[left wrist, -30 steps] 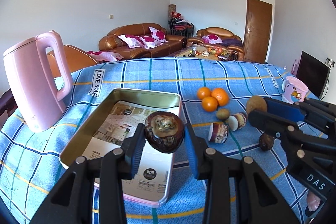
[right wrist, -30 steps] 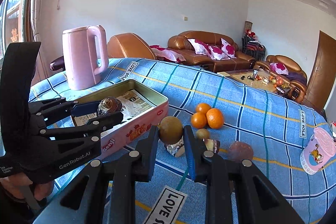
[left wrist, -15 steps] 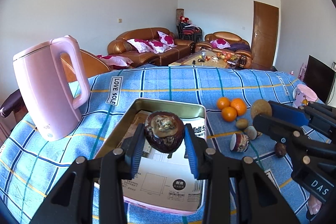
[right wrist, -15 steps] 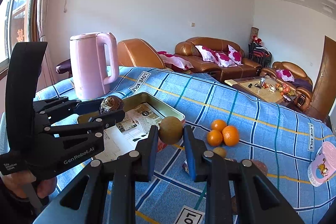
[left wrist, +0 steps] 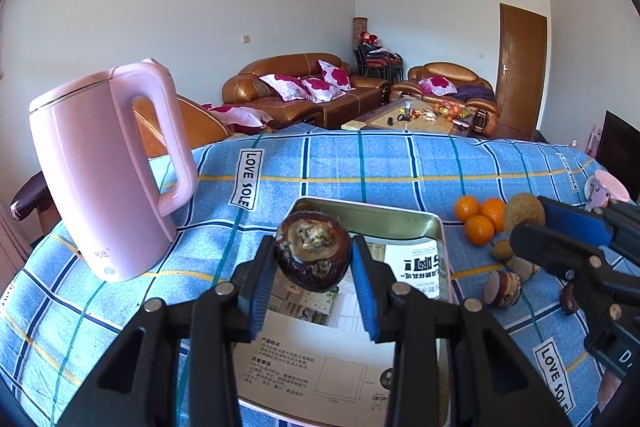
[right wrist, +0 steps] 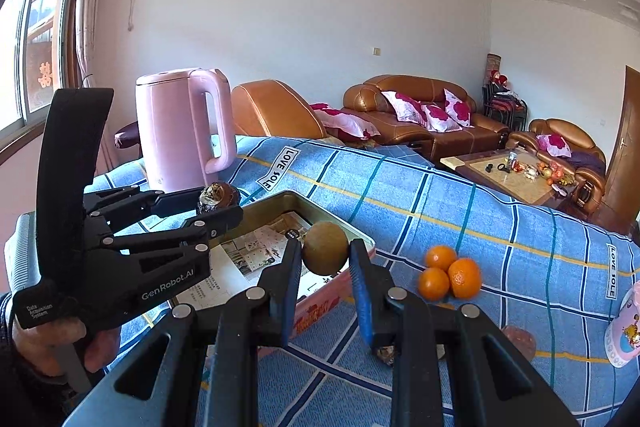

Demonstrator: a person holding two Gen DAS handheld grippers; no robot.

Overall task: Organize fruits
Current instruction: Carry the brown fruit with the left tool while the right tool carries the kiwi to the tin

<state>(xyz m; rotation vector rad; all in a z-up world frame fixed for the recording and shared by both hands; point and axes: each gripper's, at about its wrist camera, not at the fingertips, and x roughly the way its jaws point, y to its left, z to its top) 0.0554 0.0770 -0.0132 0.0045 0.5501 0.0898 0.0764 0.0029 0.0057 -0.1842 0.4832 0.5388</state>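
My left gripper [left wrist: 314, 259] is shut on a dark brown wrinkled fruit [left wrist: 313, 251] and holds it above the metal tin [left wrist: 372, 217], near its far end. My right gripper [right wrist: 325, 259] is shut on a round brown fruit [right wrist: 325, 247] and holds it over the tin's right rim [right wrist: 344, 225]. The right gripper also shows at the right of the left wrist view [left wrist: 532, 223]. The left gripper shows in the right wrist view [right wrist: 218, 201]. Three oranges [left wrist: 478, 219] and several brown fruits [left wrist: 504, 287] lie on the blue checked cloth [left wrist: 320, 163] right of the tin.
A pink kettle [left wrist: 108, 167] stands left of the tin. A pink cup [right wrist: 624, 327] sits at the table's far right. Printed paper [left wrist: 320, 359] lines the tin's floor. Sofas and a coffee table stand beyond the table.
Both grippers have risen and moved left with their fruits. The left one now sits over the tin's far part and the right one over the tin's right rim.
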